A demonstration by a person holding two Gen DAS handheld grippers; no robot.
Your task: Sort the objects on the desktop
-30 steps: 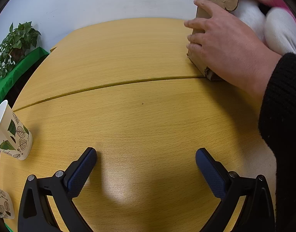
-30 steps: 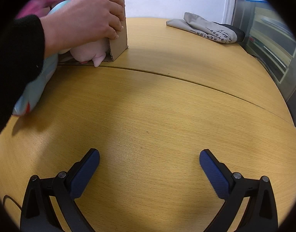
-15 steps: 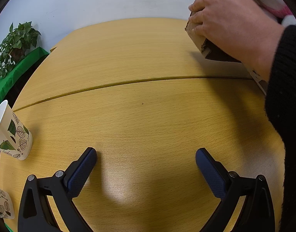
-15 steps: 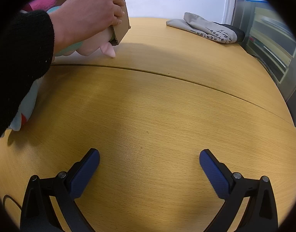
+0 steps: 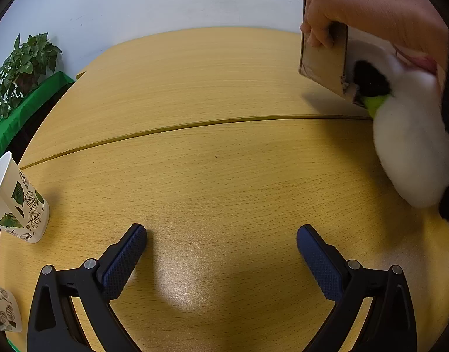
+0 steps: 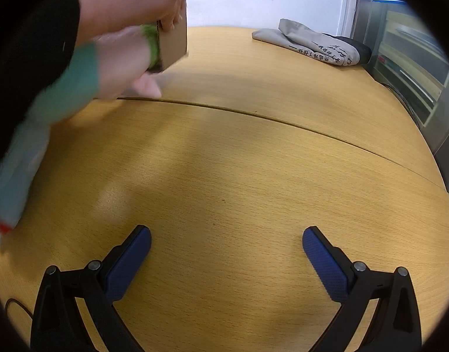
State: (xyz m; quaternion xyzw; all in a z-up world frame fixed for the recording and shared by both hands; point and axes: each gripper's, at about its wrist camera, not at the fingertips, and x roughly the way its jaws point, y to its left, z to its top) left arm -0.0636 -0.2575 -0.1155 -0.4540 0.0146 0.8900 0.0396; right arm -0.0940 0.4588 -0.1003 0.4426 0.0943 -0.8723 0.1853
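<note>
The setting I worked in looked like an office: a beech-laminate meeting table (image 5: 212,182) joined by a seam, a plain white wall (image 5: 154,3), a potted pothos (image 5: 22,67), leaf-printed paper cups (image 5: 18,202), and glazed metal-framed partitioning (image 6: 412,67) to the right.

— Table surface?
— The table (image 5: 212,182) is yellow-tan wood grain, crossed by one dark seam.
— Finger pads?
— Both grippers carry dark blue textured pads (image 5: 123,261) on black frames.
— Left-side items?
— The paper cup (image 5: 18,202) is white, printed with green leaves. The plant (image 5: 25,67) is green, above a bright green strip.
— Box and contents?
— The cardboard box (image 5: 324,64) is brown. The plush toy (image 5: 412,143) is white with black and lime-green patches. A second, blurred plush (image 6: 63,94) shows teal and pale pink.
— Far corner?
— The cloth (image 6: 312,45) is grey with black lettering.
</note>
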